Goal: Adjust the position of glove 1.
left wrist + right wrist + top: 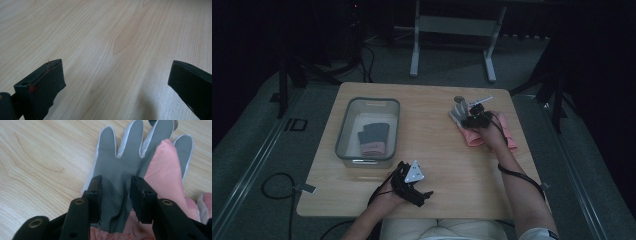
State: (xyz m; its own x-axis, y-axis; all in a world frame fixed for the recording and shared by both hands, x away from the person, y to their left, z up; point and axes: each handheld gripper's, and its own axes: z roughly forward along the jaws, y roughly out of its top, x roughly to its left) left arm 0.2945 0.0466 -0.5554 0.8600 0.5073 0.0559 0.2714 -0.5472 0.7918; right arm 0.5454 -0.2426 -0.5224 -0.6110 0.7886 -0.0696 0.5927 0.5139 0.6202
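Judging by the grey bin (343, 127) already holding one glove, packing was partway: the right tongs (116, 188) pinched the grey-palmed glove (125, 162) lying on the bench (442, 165), unlifted; the left tongs (116, 82) gaped wide, empty.

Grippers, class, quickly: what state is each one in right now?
Left gripper: open, nothing between its jaws, over the bare table.
Right gripper: jaws set on either side of the grey glove; whether they pinch it cannot be told.
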